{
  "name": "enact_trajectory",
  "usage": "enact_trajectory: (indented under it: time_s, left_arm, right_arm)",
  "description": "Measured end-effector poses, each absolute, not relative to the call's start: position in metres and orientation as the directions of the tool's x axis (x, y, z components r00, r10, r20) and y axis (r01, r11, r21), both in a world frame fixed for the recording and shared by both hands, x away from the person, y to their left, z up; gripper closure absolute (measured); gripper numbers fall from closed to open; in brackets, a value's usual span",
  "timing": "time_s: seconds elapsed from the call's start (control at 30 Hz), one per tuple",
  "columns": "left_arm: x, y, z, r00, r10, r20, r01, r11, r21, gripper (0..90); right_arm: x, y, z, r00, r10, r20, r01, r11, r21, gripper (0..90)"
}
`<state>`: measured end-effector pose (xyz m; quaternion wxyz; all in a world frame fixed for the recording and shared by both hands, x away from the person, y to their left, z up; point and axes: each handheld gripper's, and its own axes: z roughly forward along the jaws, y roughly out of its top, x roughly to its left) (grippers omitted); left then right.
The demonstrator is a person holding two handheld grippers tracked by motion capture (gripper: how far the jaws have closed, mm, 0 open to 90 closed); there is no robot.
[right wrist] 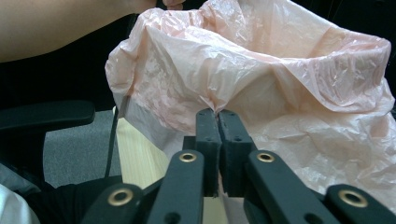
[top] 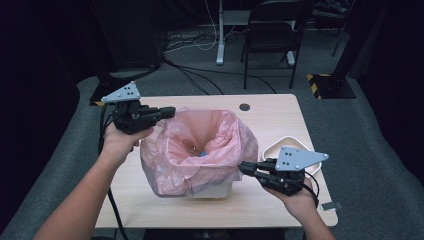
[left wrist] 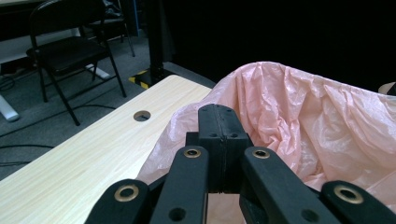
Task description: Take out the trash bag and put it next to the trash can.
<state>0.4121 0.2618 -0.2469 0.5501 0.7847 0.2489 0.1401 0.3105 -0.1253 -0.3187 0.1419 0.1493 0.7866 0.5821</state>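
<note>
A pink plastic bag [top: 200, 145] lines a white bin [top: 215, 190] at the middle of the wooden table [top: 272, 117]. My left gripper [top: 171, 111] is at the bag's far left rim, shut, with the film drawn up to its tips. In the left gripper view the shut jaws [left wrist: 219, 109] sit against the pink bag [left wrist: 303, 107]. My right gripper [top: 241, 167] is at the bag's near right side. In the right gripper view its jaws [right wrist: 217, 112] pinch a puckered fold of the bag [right wrist: 280, 70]. Something small and blue [top: 202, 154] lies deep inside the bag.
A white dish [top: 272, 146] sits on the table just behind my right gripper. There is a round cable hole [top: 244, 107] near the table's far edge. A black folding chair [top: 272, 30] and a desk leg stand on the grey floor beyond.
</note>
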Motion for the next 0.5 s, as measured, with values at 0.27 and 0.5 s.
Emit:
enact_trajectory:
  time_s: [0.27,0.5]
  left_arm:
    - [0.410,0.260,-0.244,0.842,0.537,-0.052,0.229,-0.268,0.936,90.0]
    - [0.404,0.258,-0.237,0.852,0.521,-0.045,0.209,-0.261,0.942,90.0]
  right_arm:
    - [0.307,-0.130,-0.311,-0.908,0.412,-0.071,0.045,0.264,0.963,89.5]
    - [0.305,-0.134,-0.296,-0.900,0.426,-0.093,0.010,0.232,0.973,89.5]
